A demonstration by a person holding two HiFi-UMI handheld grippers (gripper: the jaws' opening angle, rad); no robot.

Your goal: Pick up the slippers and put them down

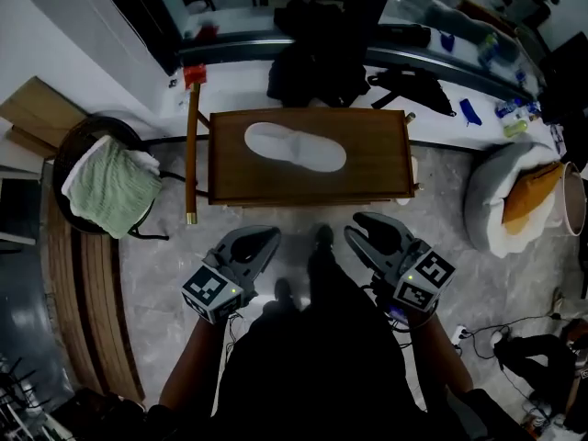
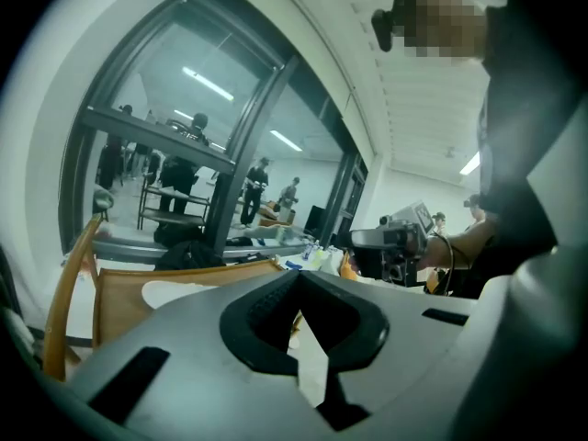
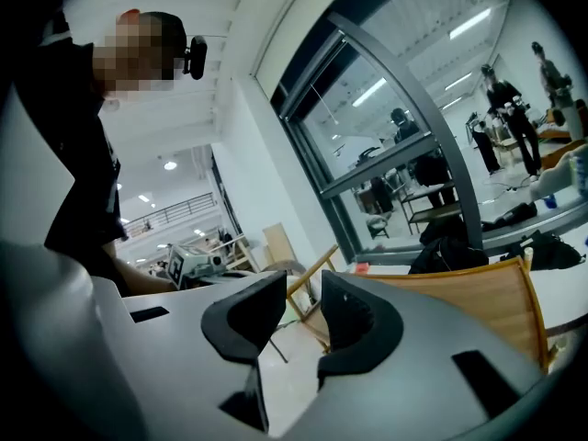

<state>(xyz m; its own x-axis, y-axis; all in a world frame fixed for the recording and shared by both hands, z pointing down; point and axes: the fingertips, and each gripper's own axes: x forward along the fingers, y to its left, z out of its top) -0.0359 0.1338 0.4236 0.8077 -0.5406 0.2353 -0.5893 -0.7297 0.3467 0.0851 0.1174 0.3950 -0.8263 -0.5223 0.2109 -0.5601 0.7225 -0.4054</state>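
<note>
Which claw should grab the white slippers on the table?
Probably right: the right claw has its jaws apart, while the left claw is shut. Both hang about equally short of the slippers.

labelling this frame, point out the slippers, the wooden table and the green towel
slippers (image 1: 294, 147), head view, white middle
wooden table (image 1: 367, 180), head view, bare top
green towel (image 1: 108, 189), head view, middle of cloth

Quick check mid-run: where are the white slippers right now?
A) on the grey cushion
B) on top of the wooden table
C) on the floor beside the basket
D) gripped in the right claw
B: the head view shows the white slippers lying on the wooden table, while the left claw and right claw sit short of it, holding nothing.
</note>
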